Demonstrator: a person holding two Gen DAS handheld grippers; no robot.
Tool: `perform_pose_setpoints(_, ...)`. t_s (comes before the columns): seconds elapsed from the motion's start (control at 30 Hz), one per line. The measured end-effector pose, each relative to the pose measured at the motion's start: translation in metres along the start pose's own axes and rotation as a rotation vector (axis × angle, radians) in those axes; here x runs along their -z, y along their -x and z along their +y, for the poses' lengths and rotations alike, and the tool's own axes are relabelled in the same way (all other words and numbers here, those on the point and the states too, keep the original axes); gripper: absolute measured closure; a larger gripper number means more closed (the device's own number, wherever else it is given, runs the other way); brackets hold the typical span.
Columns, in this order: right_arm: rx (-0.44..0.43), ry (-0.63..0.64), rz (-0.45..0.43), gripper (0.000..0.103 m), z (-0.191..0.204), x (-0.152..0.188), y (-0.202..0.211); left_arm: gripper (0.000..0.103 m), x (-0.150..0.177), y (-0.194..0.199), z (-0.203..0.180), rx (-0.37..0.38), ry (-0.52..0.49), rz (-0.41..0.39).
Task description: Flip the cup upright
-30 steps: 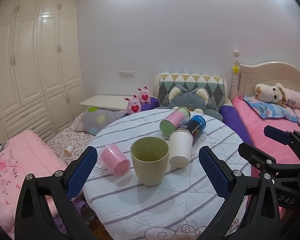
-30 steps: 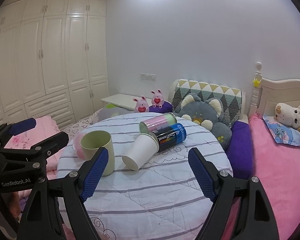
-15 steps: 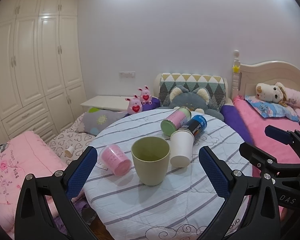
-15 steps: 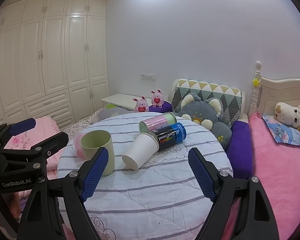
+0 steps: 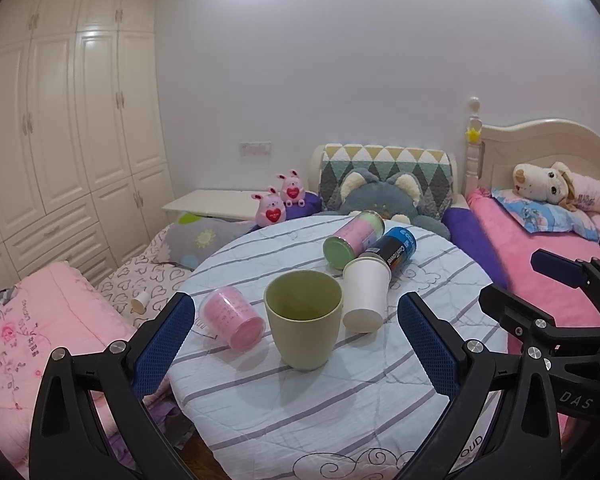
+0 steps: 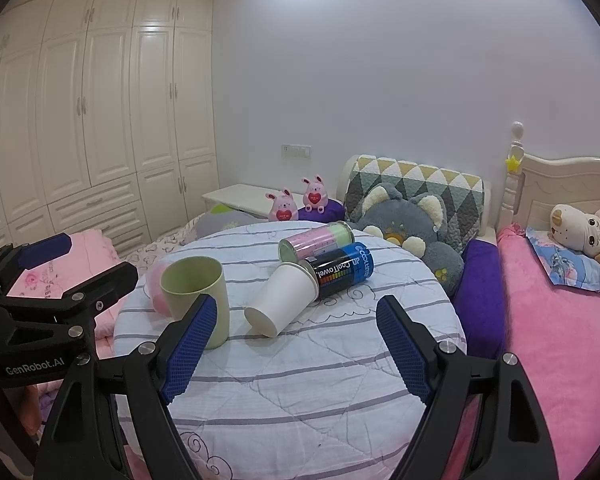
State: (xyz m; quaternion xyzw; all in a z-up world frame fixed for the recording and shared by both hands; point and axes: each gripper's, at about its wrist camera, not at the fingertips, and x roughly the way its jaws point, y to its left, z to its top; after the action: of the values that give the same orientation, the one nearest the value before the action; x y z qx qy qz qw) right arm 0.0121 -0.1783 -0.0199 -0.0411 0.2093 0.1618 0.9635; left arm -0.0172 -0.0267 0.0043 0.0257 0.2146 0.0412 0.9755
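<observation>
Holding both grippers wide open and empty above the bench (image 5: 339,408), I see my left gripper (image 5: 296,344) facing the upright green cup (image 5: 303,320); my right gripper (image 6: 296,344) faces the white cup (image 6: 286,298) lying on its side.

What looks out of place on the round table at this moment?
Only the green cup stands upright. The white paper cup, the pink cup, the pink-and-green can and the blue-and-black can all lie on their sides on the striped tablecloth. No spill shows. Both grippers are open and hold nothing.
</observation>
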Motion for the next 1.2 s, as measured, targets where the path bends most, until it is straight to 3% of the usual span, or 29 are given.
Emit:
perform_pose_setpoints(0.5, -0.003, 0.001, 0.012, 0.020, -0.001, 0.000, -0.004, 0.000, 0.001, -0.007, 0.002, -0.006, -0.007, 0.016)
perform_pose_setpoints(0.7, -0.004, 0.002, 0.015, 0.020, 0.000, 0.000, -0.006, 0.000, 0.002, -0.007, 0.002, -0.049, -0.021, -0.012)
perform_pose_setpoints(1.2, -0.012, 0.009, 0.032, 0.020, -0.002, 0.002, -0.014, 0.000, 0.000, -0.017, 0.003, -0.034, -0.011, 0.009)
